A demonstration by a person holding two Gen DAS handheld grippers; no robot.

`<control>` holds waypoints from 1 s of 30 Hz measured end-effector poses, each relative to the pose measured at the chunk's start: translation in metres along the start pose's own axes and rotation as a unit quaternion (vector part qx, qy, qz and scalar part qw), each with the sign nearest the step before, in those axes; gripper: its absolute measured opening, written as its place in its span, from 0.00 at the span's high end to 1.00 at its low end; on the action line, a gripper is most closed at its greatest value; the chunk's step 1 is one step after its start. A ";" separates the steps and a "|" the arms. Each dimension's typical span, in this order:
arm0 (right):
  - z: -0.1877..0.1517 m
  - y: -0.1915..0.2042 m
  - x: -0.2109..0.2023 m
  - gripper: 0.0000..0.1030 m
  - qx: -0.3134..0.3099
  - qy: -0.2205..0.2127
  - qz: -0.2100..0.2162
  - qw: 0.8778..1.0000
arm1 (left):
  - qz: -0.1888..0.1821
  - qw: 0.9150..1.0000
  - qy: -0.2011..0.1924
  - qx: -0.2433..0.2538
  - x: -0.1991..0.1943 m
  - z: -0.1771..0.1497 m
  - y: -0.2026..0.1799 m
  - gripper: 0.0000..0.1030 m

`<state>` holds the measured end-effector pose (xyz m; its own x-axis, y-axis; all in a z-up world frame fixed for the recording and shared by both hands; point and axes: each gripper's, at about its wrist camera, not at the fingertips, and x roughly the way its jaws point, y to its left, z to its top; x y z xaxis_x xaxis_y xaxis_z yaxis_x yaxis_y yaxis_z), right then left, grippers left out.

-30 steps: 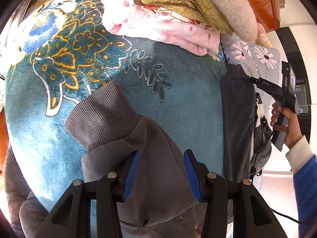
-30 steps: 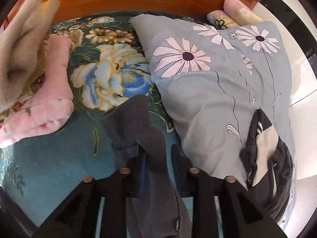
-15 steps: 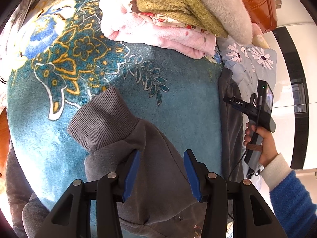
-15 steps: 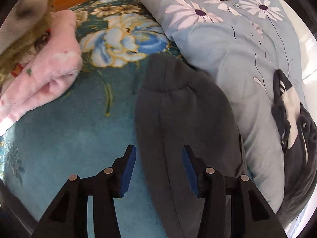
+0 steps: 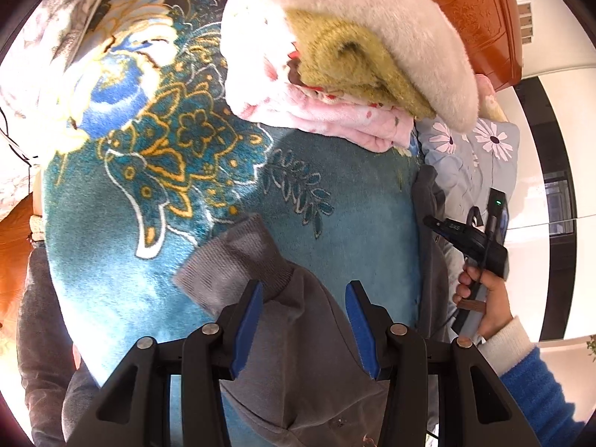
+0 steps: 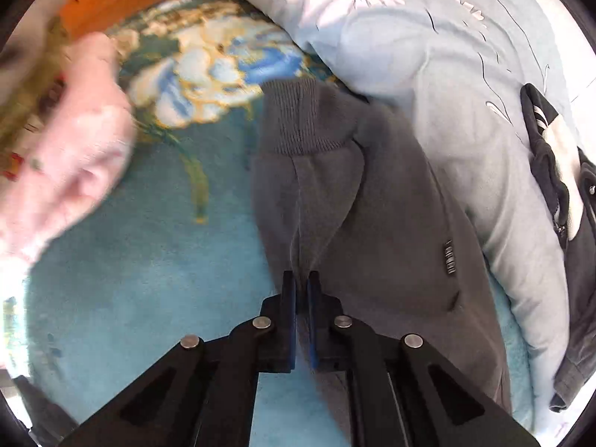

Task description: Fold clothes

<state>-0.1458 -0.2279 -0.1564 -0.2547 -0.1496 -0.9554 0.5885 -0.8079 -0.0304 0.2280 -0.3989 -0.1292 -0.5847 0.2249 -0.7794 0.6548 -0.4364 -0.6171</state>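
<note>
Grey sweatpants (image 6: 372,201): soft fleece, ribbed knit cuff (image 5: 231,260) at each leg end, spread flat on the bed, one leg along each side

Left gripper (image 5: 303,320): black frame, blue-padded fingers (image 5: 247,320) apart, either side of the left leg just below its cuff, not closed on it

Right gripper (image 6: 301,320): fingers together, clamped on a pinched ridge of the right leg's cloth; held by a hand (image 5: 484,298) in a blue fuzzy sleeve

Bed blanket (image 5: 123,223): plush teal pile, gold and white flower pattern

Folded stack (image 5: 354,56), far side: cream fur, olive knit, pink fleece

Pillow (image 6: 465,85), right: smooth grey-blue cotton, daisy print, a dark jacket (image 6: 558,171) on it

Headboard (image 5: 476,11): carved orange wood; white walls beyond
</note>
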 end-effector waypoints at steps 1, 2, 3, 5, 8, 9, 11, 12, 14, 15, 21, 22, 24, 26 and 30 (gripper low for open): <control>-0.002 0.003 -0.013 0.96 -0.002 -0.012 0.020 1.000 | 0.002 1.000 -0.004 -0.005 -0.004 0.001 0.005 0.51; -0.006 0.007 -0.028 0.96 -0.005 -0.024 0.041 0.999 | 0.004 1.000 -0.001 -0.010 -0.003 0.000 0.008 0.51; -0.010 0.012 -0.041 0.96 -0.009 -0.034 0.066 0.997 | 0.006 1.000 0.001 -0.014 -0.003 -0.001 0.012 0.51; -0.022 0.027 -0.060 0.96 -0.028 -0.045 0.112 0.992 | 0.011 1.000 0.006 -0.023 -0.002 -0.003 0.019 0.50; -0.037 0.057 -0.054 0.96 -0.065 -0.025 0.130 0.989 | 0.018 0.999 0.014 -0.037 0.000 -0.006 0.029 0.50; -0.041 0.065 -0.046 0.96 -0.064 -0.013 0.133 0.989 | 0.020 0.999 0.016 -0.041 0.000 -0.007 0.032 0.50; -0.052 0.079 -0.037 0.96 -0.067 0.002 0.136 0.988 | 0.025 0.998 0.021 -0.050 0.001 -0.009 0.039 0.50; -0.056 0.086 -0.036 0.96 -0.074 0.003 0.137 0.988 | 0.027 0.998 0.024 -0.055 0.002 -0.010 0.043 0.50; -0.063 0.094 -0.038 0.96 -0.087 0.002 0.144 0.986 | 0.032 0.997 0.029 -0.064 0.003 -0.012 0.050 0.50; -0.067 0.094 -0.040 0.96 -0.091 -0.002 0.154 0.984 | 0.033 0.997 0.032 -0.069 0.004 -0.014 0.053 0.50; -0.079 0.092 -0.046 0.93 -0.090 0.003 0.176 0.980 | 0.009 0.991 0.068 -0.113 0.026 -0.032 0.063 0.50; -0.080 0.091 -0.047 0.91 -0.088 0.006 0.178 0.980 | 0.010 0.991 0.070 -0.116 0.028 -0.034 0.063 0.50; -0.085 0.086 -0.059 0.86 -0.081 -0.003 0.190 0.978 | 0.013 0.991 0.068 -0.117 0.030 -0.037 0.062 0.47; -0.092 0.079 -0.075 0.77 -0.073 -0.016 0.206 0.976 | 0.014 0.991 0.064 -0.116 0.031 -0.039 0.059 0.47; -0.126 0.033 -0.111 0.69 -0.047 -0.044 0.207 0.976 | 0.011 0.992 0.053 -0.111 0.035 -0.042 0.050 0.49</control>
<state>-0.0019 -0.1663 -0.0886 -0.0434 -0.5040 -0.8626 0.7221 -0.6125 0.3216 0.2604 -0.3760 -0.1923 -0.5227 0.3127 -0.7931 0.7634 -0.2424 -0.5987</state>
